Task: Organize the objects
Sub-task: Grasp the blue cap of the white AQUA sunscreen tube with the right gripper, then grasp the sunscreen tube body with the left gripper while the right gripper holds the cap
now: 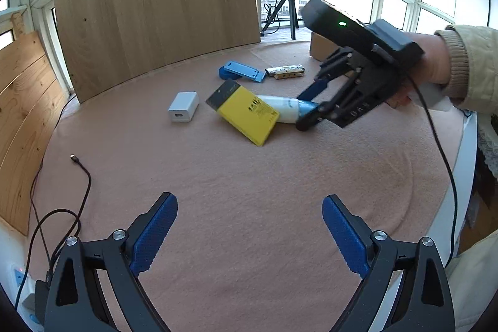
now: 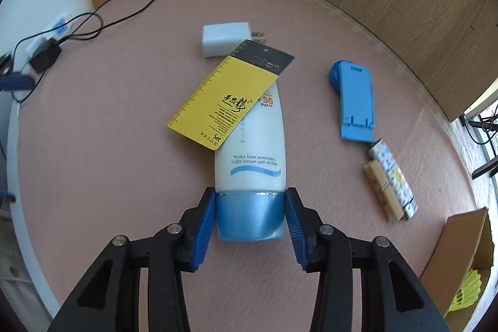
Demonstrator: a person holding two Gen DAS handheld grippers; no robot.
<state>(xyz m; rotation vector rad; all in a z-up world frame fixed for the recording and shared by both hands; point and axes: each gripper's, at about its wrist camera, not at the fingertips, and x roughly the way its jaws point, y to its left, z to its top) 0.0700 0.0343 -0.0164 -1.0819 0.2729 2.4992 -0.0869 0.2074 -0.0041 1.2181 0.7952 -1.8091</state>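
Right hand-held gripper closing in on the sunscreen tube's cap

The right hand-held gripper (image 2: 250,215) straddles the blue cap (image 2: 250,215) of the sunscreen tube (image 2: 250,151), which lies flat on the pink-covered surface (image 2: 124,176); its blue pads (image 2: 207,220) sit just beside the cap on either side, and I cannot tell whether they press it yet. A yellow ruler card (image 2: 218,101) lies across the tube's far end, touching a white charger (image 2: 222,39). The left hand-held gripper (image 1: 249,235) hangs spread and empty over bare cloth. This looks like the grasp step of tidying: the next move calls for a firm pinch on the cap, then a careful lift so the card slides off rather than getting dragged along, probably toward the cardboard box (image 2: 457,257) at the right edge.
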